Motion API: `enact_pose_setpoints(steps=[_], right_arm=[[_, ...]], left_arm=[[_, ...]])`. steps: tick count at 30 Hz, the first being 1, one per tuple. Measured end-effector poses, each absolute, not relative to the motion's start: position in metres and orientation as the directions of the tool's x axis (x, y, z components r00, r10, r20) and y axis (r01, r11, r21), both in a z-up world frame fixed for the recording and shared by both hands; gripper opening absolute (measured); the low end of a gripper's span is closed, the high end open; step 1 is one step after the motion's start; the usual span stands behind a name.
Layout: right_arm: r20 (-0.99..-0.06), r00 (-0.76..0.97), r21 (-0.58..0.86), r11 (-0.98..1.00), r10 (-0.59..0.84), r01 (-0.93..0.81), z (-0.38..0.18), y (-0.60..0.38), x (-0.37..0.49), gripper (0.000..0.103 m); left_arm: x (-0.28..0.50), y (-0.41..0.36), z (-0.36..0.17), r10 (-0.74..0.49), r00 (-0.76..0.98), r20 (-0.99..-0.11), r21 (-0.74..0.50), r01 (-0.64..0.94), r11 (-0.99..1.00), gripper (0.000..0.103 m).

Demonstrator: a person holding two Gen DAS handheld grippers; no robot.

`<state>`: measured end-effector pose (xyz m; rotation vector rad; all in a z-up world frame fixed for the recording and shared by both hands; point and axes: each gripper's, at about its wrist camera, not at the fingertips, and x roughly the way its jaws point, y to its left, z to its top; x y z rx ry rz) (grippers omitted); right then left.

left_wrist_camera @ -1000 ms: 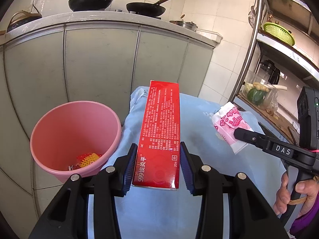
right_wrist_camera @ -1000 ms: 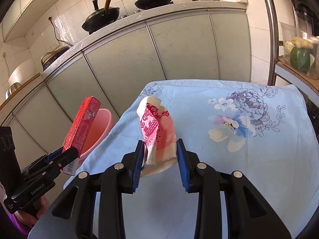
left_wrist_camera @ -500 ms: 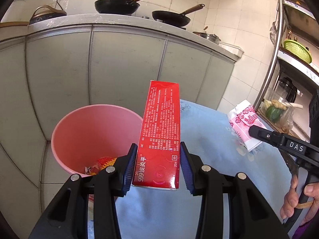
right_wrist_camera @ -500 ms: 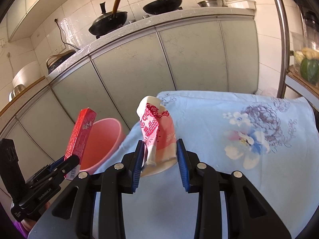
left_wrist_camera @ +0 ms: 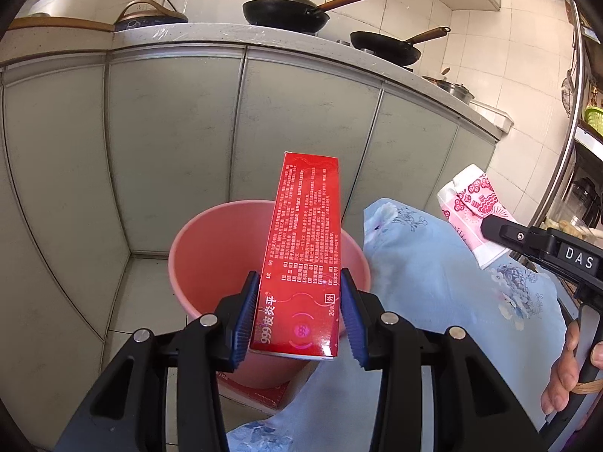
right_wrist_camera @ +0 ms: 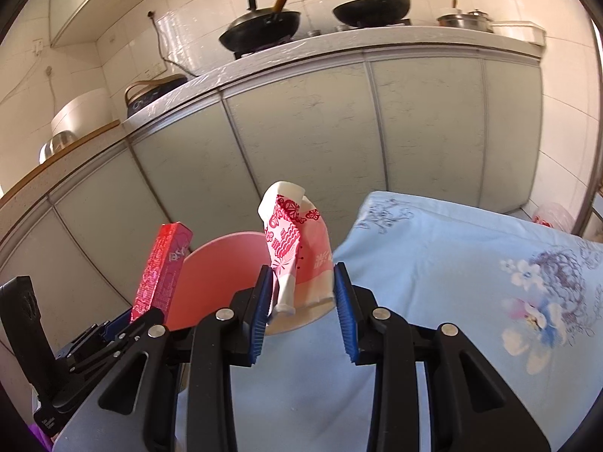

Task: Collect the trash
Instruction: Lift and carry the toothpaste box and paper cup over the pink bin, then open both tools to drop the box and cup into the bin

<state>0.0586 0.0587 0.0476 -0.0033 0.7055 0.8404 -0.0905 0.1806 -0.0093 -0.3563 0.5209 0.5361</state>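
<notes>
Two pieces of trash ride toward the pink bin [left_wrist_camera: 211,248]. The left gripper [left_wrist_camera: 299,312], jaws half shut, clamps the red carton [left_wrist_camera: 305,256] by its lower end above the rim; it looks stiff and light. The right gripper [right_wrist_camera: 301,301] pinches a crumpled paper cup [right_wrist_camera: 297,248], soft and crushable, near the bin beside the blue cloth [right_wrist_camera: 452,263].

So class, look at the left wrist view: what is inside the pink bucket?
Only the bare inner wall of the pink bucket shows. The red box, clamped in the left gripper, covers the middle and bottom, so any contents are hidden.
</notes>
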Motion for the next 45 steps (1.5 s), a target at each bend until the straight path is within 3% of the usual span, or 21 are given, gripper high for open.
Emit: enact_pose_setpoints(steps=[22, 34, 45], right_arm=[[-0.696, 0.311, 0.227, 0.609, 0.647, -0.76, -0.003, 0.182, 0.073, 0.034], [-0.732, 0.278, 0.235, 0.614, 0.622, -0.754, -0.023, 0.197, 0.081, 0.034], [-0.73, 0.26, 0.249, 0.601, 0.632, -0.76, -0.023, 0.2, 0.081, 0.037]], left_arm=[[-0.061, 0.237, -0.046, 0.457, 0.6, -0.657, -0.116, -0.679, 0.725, 0.042], [-0.039, 0.25, -0.06, 0.472, 0.551, -0.688, -0.084, -0.707, 0.703, 0.042], [-0.038, 0.249, -0.06, 0.481, 0.539, -0.691, -0.074, -0.715, 0.695, 0.049]])
